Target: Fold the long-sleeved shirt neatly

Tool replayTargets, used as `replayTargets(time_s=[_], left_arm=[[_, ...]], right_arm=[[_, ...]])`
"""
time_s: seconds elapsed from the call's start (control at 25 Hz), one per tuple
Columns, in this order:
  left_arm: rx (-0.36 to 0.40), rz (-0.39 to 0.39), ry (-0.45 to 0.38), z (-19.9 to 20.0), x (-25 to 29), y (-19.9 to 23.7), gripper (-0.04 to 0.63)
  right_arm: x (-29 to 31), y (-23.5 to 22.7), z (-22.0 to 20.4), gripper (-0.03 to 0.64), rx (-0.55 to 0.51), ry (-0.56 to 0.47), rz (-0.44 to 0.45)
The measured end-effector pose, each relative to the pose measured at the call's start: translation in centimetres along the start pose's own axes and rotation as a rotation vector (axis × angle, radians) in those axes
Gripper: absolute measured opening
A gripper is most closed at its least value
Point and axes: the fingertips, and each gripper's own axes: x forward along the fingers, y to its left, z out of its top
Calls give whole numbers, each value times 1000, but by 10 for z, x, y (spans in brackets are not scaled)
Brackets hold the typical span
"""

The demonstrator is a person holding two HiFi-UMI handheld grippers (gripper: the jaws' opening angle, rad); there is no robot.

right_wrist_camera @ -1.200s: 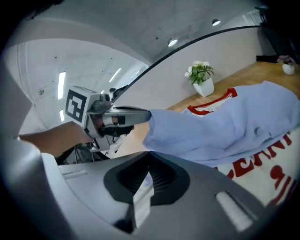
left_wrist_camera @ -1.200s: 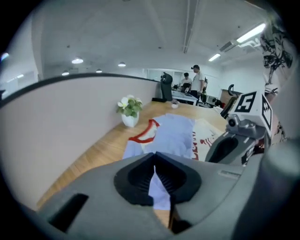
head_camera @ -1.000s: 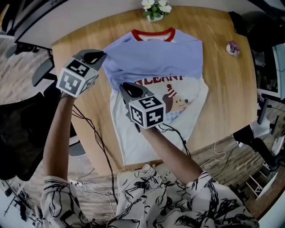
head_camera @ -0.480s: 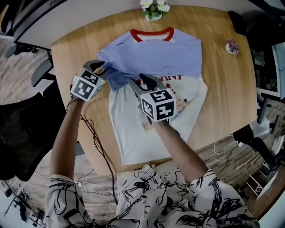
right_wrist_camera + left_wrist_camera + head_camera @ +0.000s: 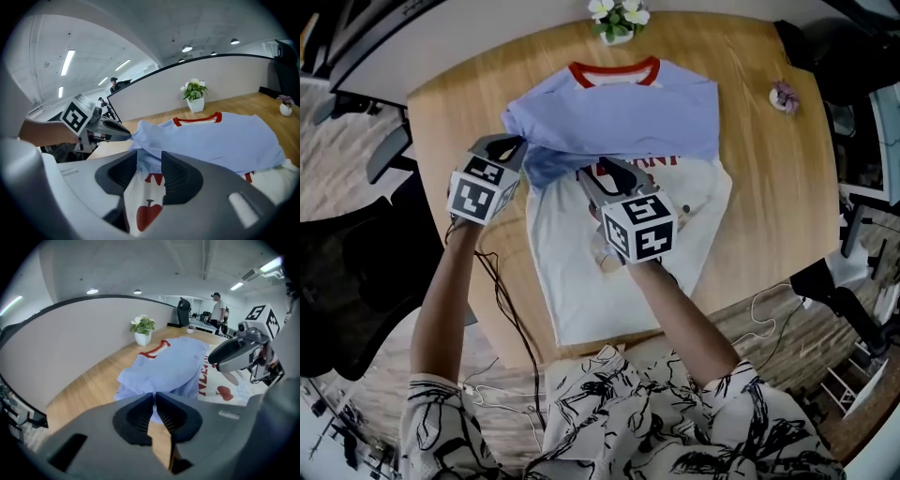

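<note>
A long-sleeved shirt (image 5: 581,272) lies flat on the round wooden table (image 5: 769,206), with a white printed body, a red collar (image 5: 614,72) and a light blue upper part (image 5: 619,117) folded across the chest. At that blue layer's left corner, my left gripper (image 5: 514,142) has its jaws closing, and a thin edge of the blue cloth (image 5: 164,369) is pinched at the tips (image 5: 154,397). The right gripper view also shows that left gripper (image 5: 125,134) nipping the corner. My right gripper (image 5: 598,169) hovers over the print with its jaws apart (image 5: 149,157), gripping nothing.
A white pot of flowers (image 5: 617,19) stands at the table's far edge behind the collar. A small pink ornament (image 5: 784,97) sits at the far right. Cables (image 5: 502,291) trail off the near left edge, beside a black chair (image 5: 347,281). A person (image 5: 218,308) stands far back.
My left gripper has come down and nearer, drawing the blue corner with it. The right gripper has slid to the right over the print and its jaws have parted.
</note>
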Motion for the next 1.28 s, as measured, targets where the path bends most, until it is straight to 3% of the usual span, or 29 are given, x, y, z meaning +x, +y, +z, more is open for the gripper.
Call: replayTargets(time_s=[0.32, 0.44, 0.68, 0.84, 1.04, 1.28], left_arm=[[-103, -7, 90, -38, -8, -28, 44], [-83, -27, 48, -45, -15, -40, 171], [-39, -60, -90, -46, -86, -98, 207], [-72, -16, -155, -57, -130, -154, 207], [-147, 55, -183, -84, -152, -215, 206], [-212, 102, -182, -107, -171, -273, 196]], right_arm=[[-28, -7, 15, 184, -26, -35, -25], [-62, -14, 22, 197, -29, -68, -45], [-138, -22, 7, 252, -142, -60, -87], [-178, -13, -38, 267, -238, 25, -94], [-186, 9, -126, 265, -332, 156, -54], [-165, 23, -208, 193, -450, 323, 21]])
